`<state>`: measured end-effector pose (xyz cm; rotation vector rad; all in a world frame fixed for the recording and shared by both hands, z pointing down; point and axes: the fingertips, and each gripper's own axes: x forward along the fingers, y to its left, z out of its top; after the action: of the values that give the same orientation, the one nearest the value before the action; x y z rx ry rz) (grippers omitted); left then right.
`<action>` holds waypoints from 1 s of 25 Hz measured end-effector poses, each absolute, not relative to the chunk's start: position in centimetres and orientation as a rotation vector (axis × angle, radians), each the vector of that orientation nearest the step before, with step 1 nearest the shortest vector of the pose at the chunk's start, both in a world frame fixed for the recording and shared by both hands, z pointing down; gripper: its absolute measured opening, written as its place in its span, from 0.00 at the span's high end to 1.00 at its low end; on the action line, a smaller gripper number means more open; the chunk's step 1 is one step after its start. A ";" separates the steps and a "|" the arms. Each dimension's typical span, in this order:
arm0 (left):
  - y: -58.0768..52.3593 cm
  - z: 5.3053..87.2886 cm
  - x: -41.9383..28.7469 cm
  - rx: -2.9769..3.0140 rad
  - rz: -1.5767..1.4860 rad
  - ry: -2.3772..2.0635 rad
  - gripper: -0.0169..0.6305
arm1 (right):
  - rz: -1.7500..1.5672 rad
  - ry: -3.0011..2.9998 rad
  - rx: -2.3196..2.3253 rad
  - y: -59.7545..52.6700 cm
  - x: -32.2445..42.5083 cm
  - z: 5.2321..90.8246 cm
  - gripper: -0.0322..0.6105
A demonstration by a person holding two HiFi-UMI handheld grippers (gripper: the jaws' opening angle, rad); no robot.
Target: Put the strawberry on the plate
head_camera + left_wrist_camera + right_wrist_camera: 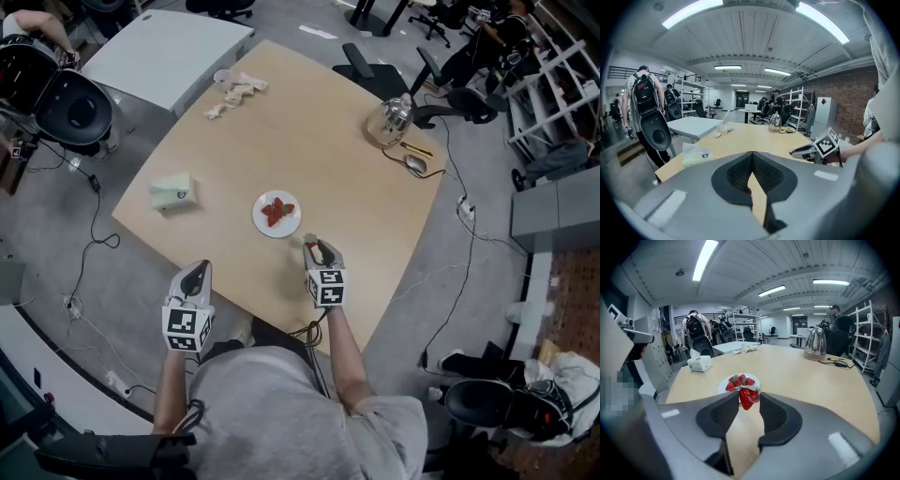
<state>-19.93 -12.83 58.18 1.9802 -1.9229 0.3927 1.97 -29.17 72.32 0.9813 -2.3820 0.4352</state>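
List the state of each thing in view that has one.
left gripper: shut, empty
right gripper: shut on the strawberry
strawberry: gripped, not yet on the plate
plate: holds other strawberries already
kettle: upright

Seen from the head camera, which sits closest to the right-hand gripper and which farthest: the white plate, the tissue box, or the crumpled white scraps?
1. White plate, just ahead of the right gripper, slightly left.
2. Tissue box, near the table's left corner.
3. Crumpled white scraps, at the far edge.
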 end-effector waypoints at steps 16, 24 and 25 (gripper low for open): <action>-9.7 58.4 -23.9 1.788 0.348 -2.049 0.94 | 0.363 -2.400 0.788 -31.2 -5.0 73.2 0.73; -9.5 59.0 -24.7 1.726 0.348 -2.069 0.94 | 0.360 -2.364 0.730 -31.8 -6.2 75.3 0.73; -9.5 59.1 -24.8 1.722 0.349 -2.071 0.94 | 0.365 -2.362 0.727 -31.8 -6.3 75.5 0.73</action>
<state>-24.76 -9.50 59.06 1.7219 -2.0707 0.3489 -6.33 -31.84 75.49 0.7275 -2.3624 0.3652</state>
